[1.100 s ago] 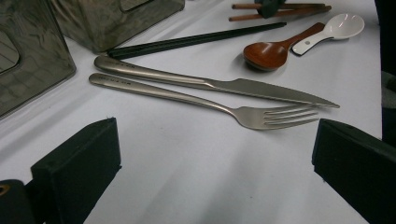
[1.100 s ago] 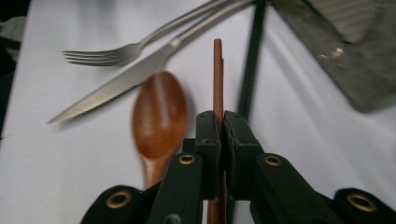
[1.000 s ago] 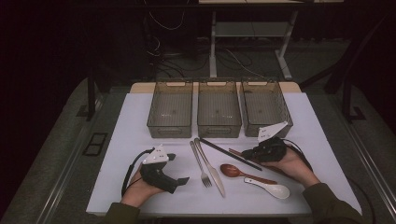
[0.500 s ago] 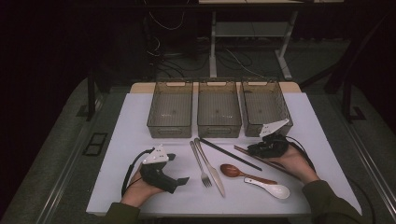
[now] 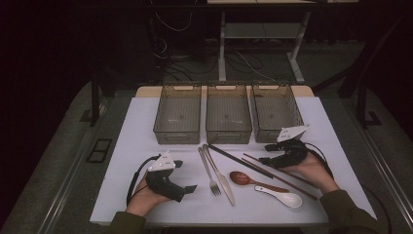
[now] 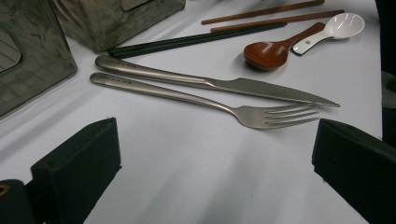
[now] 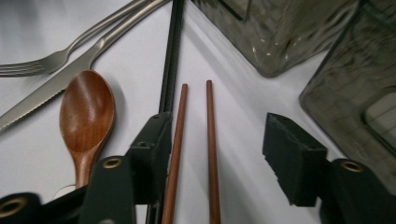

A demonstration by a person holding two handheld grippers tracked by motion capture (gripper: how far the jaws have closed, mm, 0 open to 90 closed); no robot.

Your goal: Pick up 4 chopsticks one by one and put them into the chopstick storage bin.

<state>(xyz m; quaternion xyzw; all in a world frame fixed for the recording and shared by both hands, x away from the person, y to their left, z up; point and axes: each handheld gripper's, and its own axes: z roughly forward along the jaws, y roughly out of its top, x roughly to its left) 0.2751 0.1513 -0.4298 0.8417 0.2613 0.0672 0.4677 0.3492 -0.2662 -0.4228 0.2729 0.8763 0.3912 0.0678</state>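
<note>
Lower right, the right gripper has just opened, jaws straddling the brown chopsticks, ready to grasp

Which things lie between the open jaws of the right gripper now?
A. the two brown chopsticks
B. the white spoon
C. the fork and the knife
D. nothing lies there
A: in the right gripper view, the two brown chopsticks lie flat on the table between the jaws of the right gripper, which have just been opening and do not press on them.
</note>
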